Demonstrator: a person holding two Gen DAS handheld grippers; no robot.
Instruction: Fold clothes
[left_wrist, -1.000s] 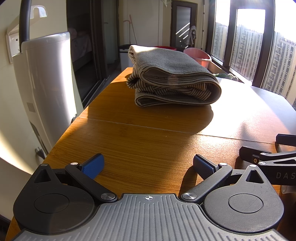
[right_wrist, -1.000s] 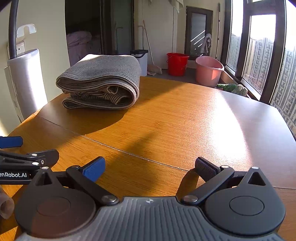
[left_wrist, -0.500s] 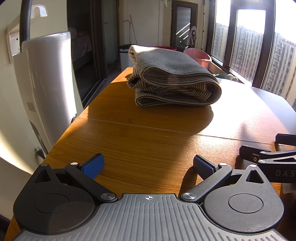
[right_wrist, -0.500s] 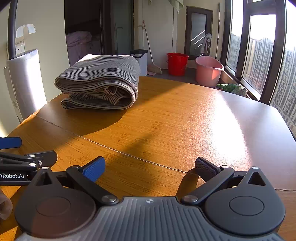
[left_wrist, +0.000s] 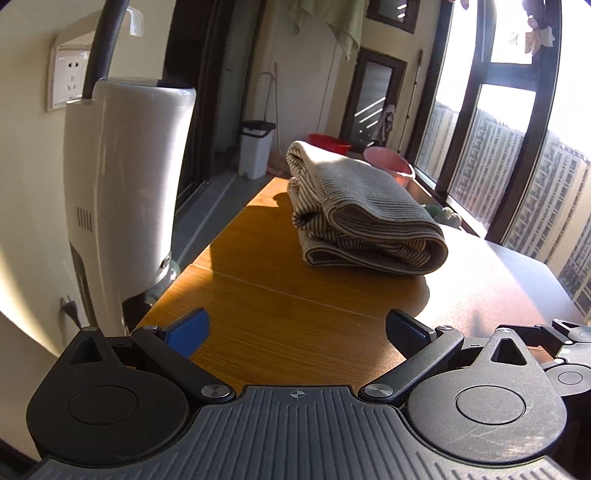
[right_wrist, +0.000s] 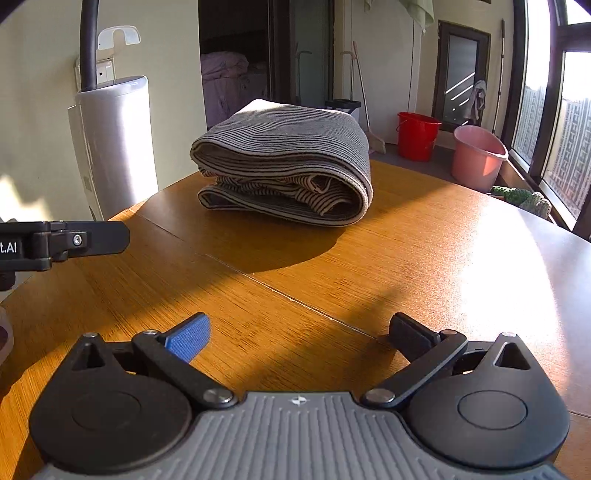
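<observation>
One folded striped garment (right_wrist: 284, 166) sits on the table (right_wrist: 424, 258): soft, limp, thick. Both your left gripper (left_wrist: 295, 332) and right gripper (right_wrist: 299, 332) have fingers spread and empty; pinch its rolled edge.

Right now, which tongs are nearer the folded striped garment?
Hard to call; neither is clearly nearer. Left tongs sit short of the folded striped garment, toward its left; right tongs short, toward its right. Both open.

Definitely someone's high-rise flat: bedroom with rumpled bedding (right_wrist: 225, 70) through the far doorway, mop buckets (right_wrist: 417, 134) by the balcony door, apartment towers (left_wrist: 535, 206) outside.
</observation>
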